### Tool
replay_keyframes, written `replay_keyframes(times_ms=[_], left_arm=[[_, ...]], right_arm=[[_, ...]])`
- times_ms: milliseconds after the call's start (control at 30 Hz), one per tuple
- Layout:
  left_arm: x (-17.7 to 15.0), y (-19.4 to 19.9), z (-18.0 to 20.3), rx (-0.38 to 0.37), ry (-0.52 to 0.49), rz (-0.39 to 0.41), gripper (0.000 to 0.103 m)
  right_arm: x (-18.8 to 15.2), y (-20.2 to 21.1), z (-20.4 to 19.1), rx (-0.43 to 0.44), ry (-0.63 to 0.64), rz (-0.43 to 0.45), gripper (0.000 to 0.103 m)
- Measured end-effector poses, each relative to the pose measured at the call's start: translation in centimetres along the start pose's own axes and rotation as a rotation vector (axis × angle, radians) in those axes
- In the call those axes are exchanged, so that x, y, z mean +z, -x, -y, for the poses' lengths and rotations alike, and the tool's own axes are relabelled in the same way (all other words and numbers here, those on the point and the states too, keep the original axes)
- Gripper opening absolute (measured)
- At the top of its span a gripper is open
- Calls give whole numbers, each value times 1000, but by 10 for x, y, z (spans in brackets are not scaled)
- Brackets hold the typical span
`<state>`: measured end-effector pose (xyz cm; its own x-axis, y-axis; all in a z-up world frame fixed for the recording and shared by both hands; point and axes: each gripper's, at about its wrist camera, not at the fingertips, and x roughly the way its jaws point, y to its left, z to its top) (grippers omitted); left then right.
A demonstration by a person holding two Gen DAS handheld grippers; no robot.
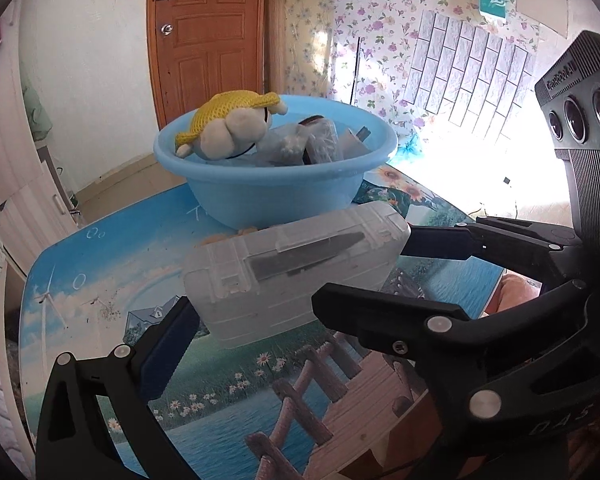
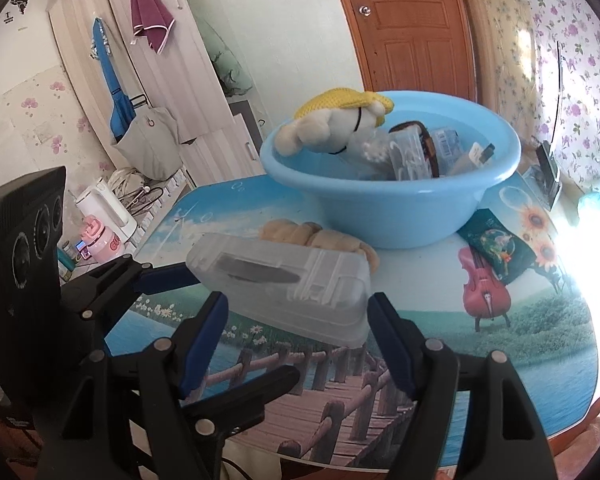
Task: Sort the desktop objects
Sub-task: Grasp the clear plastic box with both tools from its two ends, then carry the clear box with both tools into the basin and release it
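1. Left wrist view: layout.
   - The case (image 1: 292, 264), clear plastic with a dark tool inside, sits between both tongs, near of the basin (image 1: 260, 200) on the table (image 1: 80, 280).
   - It is tilted and appears raised off the table, probably so that it can clear the basin rim.
   - The basin holds a doll (image 1: 228, 128) and other sorted items, so it is judged to be the target.
2. Left wrist view: tongs.
   - The left gripper (image 1: 280, 326) is released, with its jaws spread wide.
   - Its left pad (image 1: 168, 340) stands at the near-left corner of the case, likely as a steadying stop.
   - The right gripper (image 1: 362, 268) reaches in from the right, one finger on the right end and one on the near face.
3. Left wrist view: limits.
   - The left gripper's right finger is mostly hidden behind the right gripper.
   - Window glare washes out the far right.
4. Right wrist view: tongs.
   - The right gripper's pads bracket the case on both sides and appear to grasp it.
   - The left gripper's far pad touches the left end of the case. Its near finger lies apart, crossing the right gripper's left finger.
5. Right wrist view: limits.
   - A bun (image 2: 312, 236) lies behind the case; whether the case leans on it cannot be told.
   - The underside of the case is hidden.
   - A pouch (image 2: 496, 248) lies right of the basin, not yet sorted.
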<state>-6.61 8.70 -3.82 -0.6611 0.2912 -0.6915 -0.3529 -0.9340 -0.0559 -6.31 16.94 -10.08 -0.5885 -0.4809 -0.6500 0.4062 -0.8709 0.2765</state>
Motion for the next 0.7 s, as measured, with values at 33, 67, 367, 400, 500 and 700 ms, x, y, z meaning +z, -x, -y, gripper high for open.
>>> replay_keyframes(times_ms=[33, 67, 367, 400, 500, 700], left_arm=[[2, 3, 1, 9, -6, 9, 102], [4, 6, 1, 15, -11, 20, 102], [24, 22, 4, 40, -33, 78, 102], [27, 23, 5, 43, -36, 82, 102], [34, 23, 6, 45, -42, 92, 102], [53, 20, 7, 53, -52, 114, 102]], right_arm=[[2, 2, -2, 1, 5, 4, 73], [3, 5, -3, 2, 13, 11, 73], [19, 26, -14, -4, 58, 86, 73], [20, 27, -14, -4, 59, 93, 73], [25, 30, -12, -2, 57, 107, 73], [38, 36, -9, -17, 72, 142, 73]])
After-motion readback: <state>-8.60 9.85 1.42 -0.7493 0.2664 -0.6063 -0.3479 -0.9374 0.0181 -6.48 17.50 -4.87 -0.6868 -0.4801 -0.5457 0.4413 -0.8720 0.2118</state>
